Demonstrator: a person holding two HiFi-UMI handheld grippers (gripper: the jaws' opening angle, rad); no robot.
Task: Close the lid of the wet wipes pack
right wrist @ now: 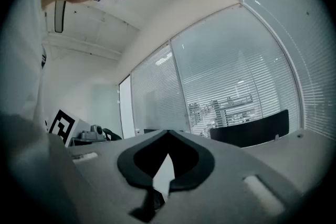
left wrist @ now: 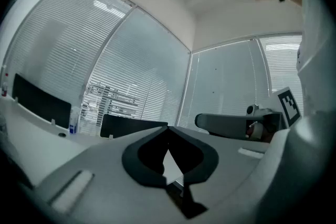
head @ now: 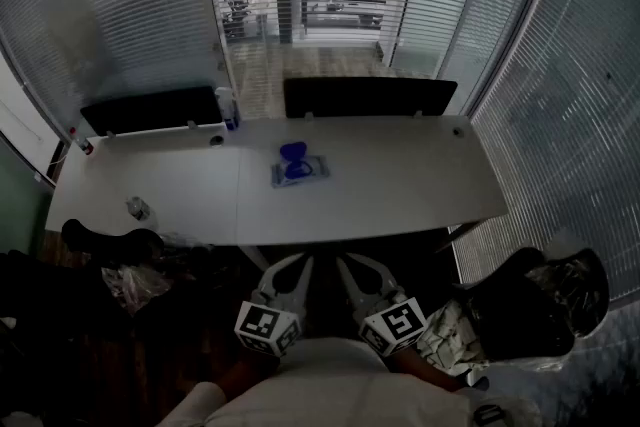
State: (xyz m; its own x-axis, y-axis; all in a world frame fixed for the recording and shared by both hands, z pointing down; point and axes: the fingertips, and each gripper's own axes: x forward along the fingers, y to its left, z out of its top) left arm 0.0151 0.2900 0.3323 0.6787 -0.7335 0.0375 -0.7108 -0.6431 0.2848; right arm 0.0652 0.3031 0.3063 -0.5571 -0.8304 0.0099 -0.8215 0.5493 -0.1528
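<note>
Item 1 – wet wipes pack (head: 300, 171): lies flat near the middle of the white surface (head: 400, 185), in the centre of the head view. Its blue lid (head: 293, 152) stands raised at the pack's upper end, so the pack is open. Nothing touches it.

Item 2 – left gripper (head: 291, 271): at the lower centre of the head view, below the near edge of the surface and well apart from the pack. Its fingers (left wrist: 100, 173) are clenched tip to tip with nothing between them.

Item 3 – right gripper (head: 360, 272): just beside the left one, to its right in the frame. Its fingers (right wrist: 236, 165) are likewise pressed together and empty.

Item 4 – two black partition panels along the upper edge of the surface, one at upper left (head: 150, 109) and one at upper centre (head: 370, 97).

Item 5 – small bottle (head: 228, 107): upright between the two panels.

Item 6 – small crumpled object (head: 138, 208): at the left end of the surface; too small to tell what it is.

Item 7 – black chairs: one at lower left (head: 110, 241), one at lower right (head: 525, 310), the latter wrapped in clear plastic.

Item 8 – glass walls with closed blinds (head: 100, 5) round the top of the frame.
</note>
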